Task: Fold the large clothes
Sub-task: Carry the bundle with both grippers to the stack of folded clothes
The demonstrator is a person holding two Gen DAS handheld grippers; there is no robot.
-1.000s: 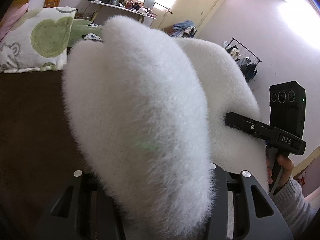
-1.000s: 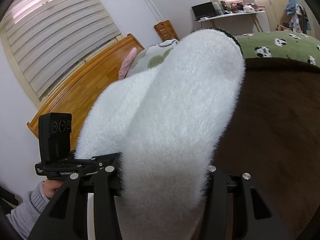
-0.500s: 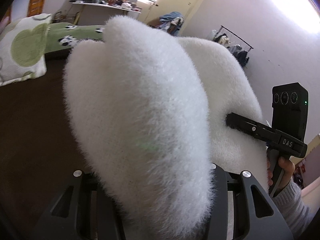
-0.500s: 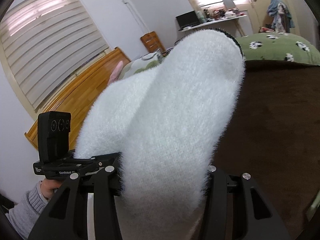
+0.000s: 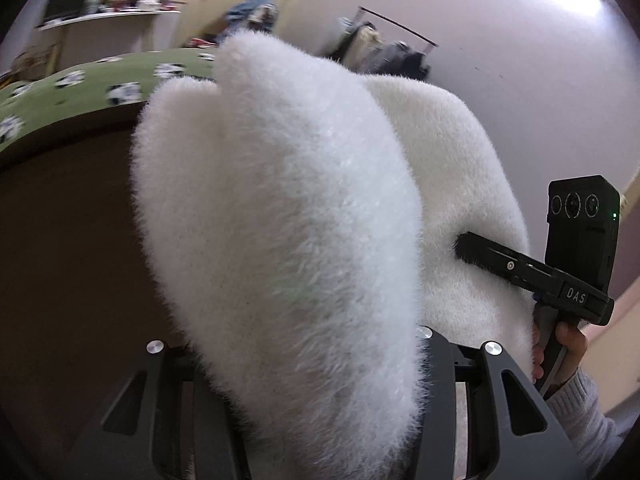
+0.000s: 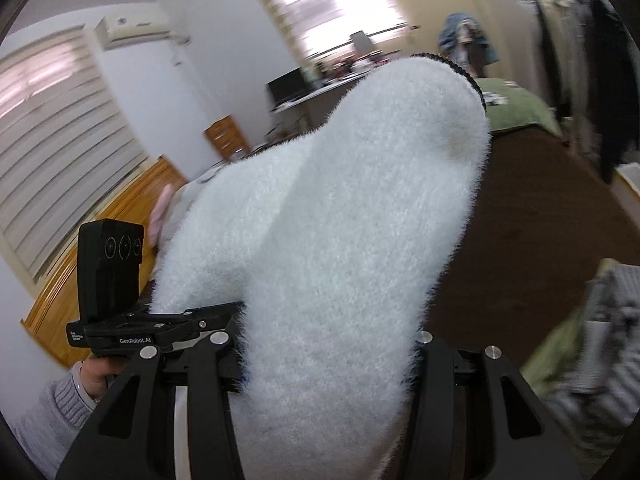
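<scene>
- Swung round since a second ago: pillow gone from the left view, green spotted blanket [image 5: 80,84] and clothes rack [image 5: 392,48] now behind the fluff, background smeared.
- Same grab throughout: left gripper [image 5: 304,368] clamped on the fluffy white garment [image 5: 280,220], right gripper [image 6: 320,360] clamped on another bunch of it.
- Held up in the air over the brown bedspread [image 6: 540,220], both bunches close together.
- Probably mid-carry before laying flat.
- Best kept level, hands spread apart before lowering, otherwise lumpy landing.
</scene>
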